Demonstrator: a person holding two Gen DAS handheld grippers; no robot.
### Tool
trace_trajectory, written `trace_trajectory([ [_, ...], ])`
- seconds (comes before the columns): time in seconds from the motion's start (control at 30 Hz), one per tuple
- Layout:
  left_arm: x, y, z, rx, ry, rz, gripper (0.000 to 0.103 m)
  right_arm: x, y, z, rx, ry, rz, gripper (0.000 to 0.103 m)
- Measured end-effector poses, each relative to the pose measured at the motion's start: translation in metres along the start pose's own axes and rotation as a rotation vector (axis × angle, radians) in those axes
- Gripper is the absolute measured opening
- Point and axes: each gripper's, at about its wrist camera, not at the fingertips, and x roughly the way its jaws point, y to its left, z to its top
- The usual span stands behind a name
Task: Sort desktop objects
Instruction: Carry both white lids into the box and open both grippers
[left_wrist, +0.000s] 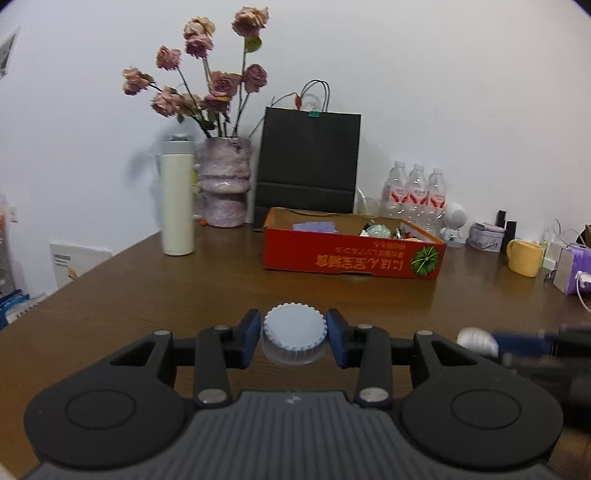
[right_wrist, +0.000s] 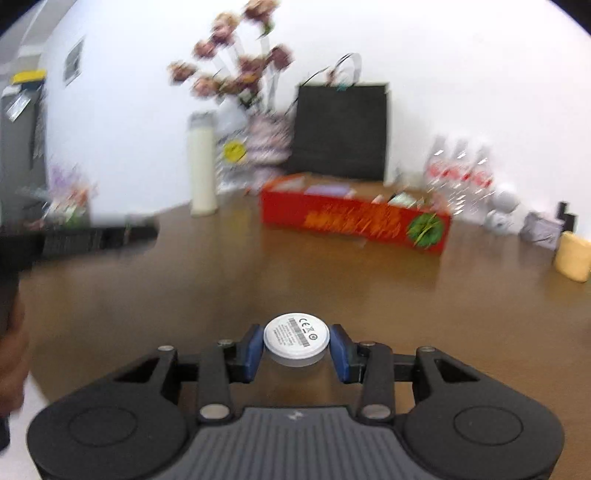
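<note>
My left gripper (left_wrist: 294, 338) is shut on a round white jar with a ridged pale-blue lid (left_wrist: 294, 327), held above the brown table (left_wrist: 147, 288). My right gripper (right_wrist: 296, 345) is shut on a round white puck with a printed CE label (right_wrist: 296, 335), also above the table. The right gripper shows as a blur at the right edge of the left wrist view (left_wrist: 517, 341). The open red cardboard box (left_wrist: 351, 258) with several small items inside stands ahead at mid-table; it also shows in the right wrist view (right_wrist: 354, 218), which is motion-blurred.
Behind the box stand a black paper bag (left_wrist: 308, 162), a vase of dried roses (left_wrist: 225, 181), a white thermos (left_wrist: 178, 195) and water bottles (left_wrist: 415, 192). A yellow mug (left_wrist: 524, 257), a small white robot figure (left_wrist: 455, 221) and a purple tissue pack (left_wrist: 574, 267) sit at right.
</note>
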Motion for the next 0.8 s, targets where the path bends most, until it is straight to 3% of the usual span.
trace_trajectory([
  [0.23, 0.070, -0.012, 0.064, 0.006, -0.057, -0.029, 0.040, 0.040, -0.045, 0.066, 0.060, -0.091, -0.058, 0.038],
  [0.43, 0.168, -0.022, 0.125, 0.041, -0.156, -0.034, 0.040, 0.110, -0.080, 0.137, 0.063, -0.185, -0.061, 0.038],
  [0.63, 0.268, -0.024, 0.171, 0.039, -0.101, 0.017, 0.040, 0.203, -0.110, 0.200, 0.060, -0.226, -0.089, 0.038],
  [0.7, 0.297, -0.020, 0.181, 0.037, -0.045, -0.013, 0.040, 0.230, -0.126, 0.211, 0.088, -0.201, -0.081, 0.038],
  [0.77, 0.333, -0.010, 0.189, 0.018, 0.061, -0.071, 0.039, 0.251, -0.141, 0.220, 0.113, -0.163, -0.084, 0.038],
  [0.8, 0.351, -0.004, 0.192, 0.000, 0.124, -0.063, 0.039, 0.261, -0.149, 0.225, 0.122, -0.136, -0.086, 0.038],
])
